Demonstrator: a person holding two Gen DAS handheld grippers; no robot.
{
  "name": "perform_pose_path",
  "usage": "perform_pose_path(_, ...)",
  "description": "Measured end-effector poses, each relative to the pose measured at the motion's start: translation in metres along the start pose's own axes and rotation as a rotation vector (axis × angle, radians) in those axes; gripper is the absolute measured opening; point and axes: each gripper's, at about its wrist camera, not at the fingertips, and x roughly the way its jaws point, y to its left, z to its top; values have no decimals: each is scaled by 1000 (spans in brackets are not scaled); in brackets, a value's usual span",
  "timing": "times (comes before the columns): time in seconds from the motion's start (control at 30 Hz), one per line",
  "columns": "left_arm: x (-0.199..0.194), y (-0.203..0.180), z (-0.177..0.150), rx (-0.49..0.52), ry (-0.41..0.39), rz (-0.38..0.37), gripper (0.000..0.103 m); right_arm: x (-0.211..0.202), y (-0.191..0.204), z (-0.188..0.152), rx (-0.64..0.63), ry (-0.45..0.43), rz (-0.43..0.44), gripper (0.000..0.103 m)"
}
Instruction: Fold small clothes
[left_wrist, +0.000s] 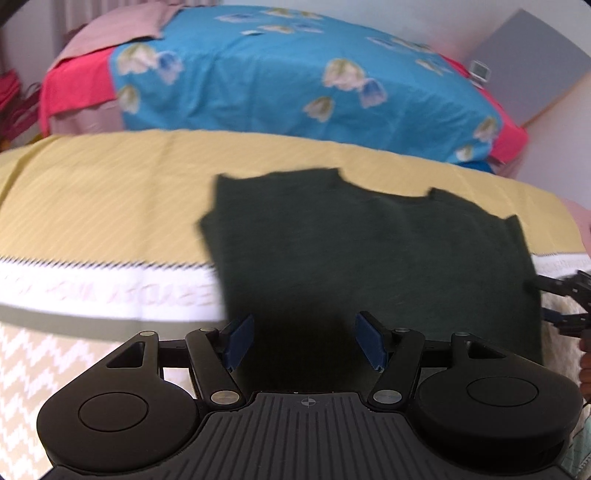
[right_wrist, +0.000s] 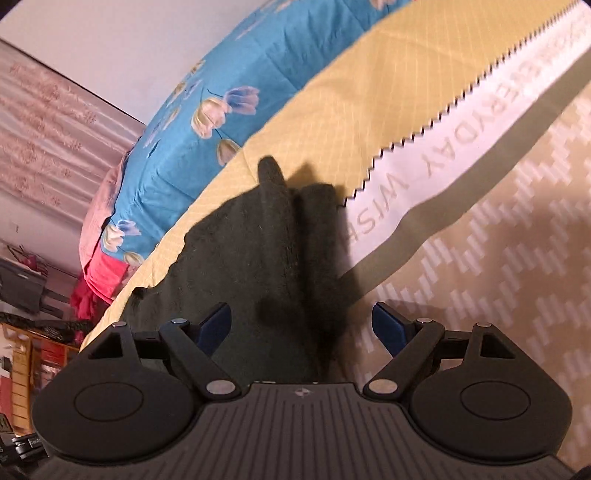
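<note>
Fingers: both grippers, left gripper (left_wrist: 304, 341) and right gripper (right_wrist: 301, 326), spread wide, holding nothing.
Garment: dark green top (left_wrist: 369, 251) spread flat on yellow cloth (left_wrist: 110, 192), likely for folding.

We are looking at a small dark green sleeveless top (left_wrist: 369, 258), a soft knit with a scooped neckline and cut-out armholes. It is lying spread mostly flat, neckline pointing away from us in the left wrist view, on a yellow bed cover (left_wrist: 110, 203) with a white lettered band. In the right wrist view the top (right_wrist: 258, 266) is showing one side edge rolling up into a raised fold.
</note>
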Motion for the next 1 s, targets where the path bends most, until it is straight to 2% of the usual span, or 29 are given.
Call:
perform_pose_path(0.27,35,-57,22,71,23,-6,103,7,-8,6,69,39,128,86)
perform_pose_path(0.43,62,-82,28,120,62,30,103,11,-8,7,38,54,143,82)
perform_pose_path(0.67,92,-96,28,159,120,87,103,10,-19,7,74,52,180,80)
perform_pose_path(0.8,99,-101,26,181,122,109,103,21,-13,8,54,91,192,79)
perform_pose_path(0.93,102,-101,26,181,123,111,103,26,-9,8,48,91,199,78)
perform_pose_path(1.0,102,-101,26,182,122,111,103,27,-8,7,46,105,194,66)
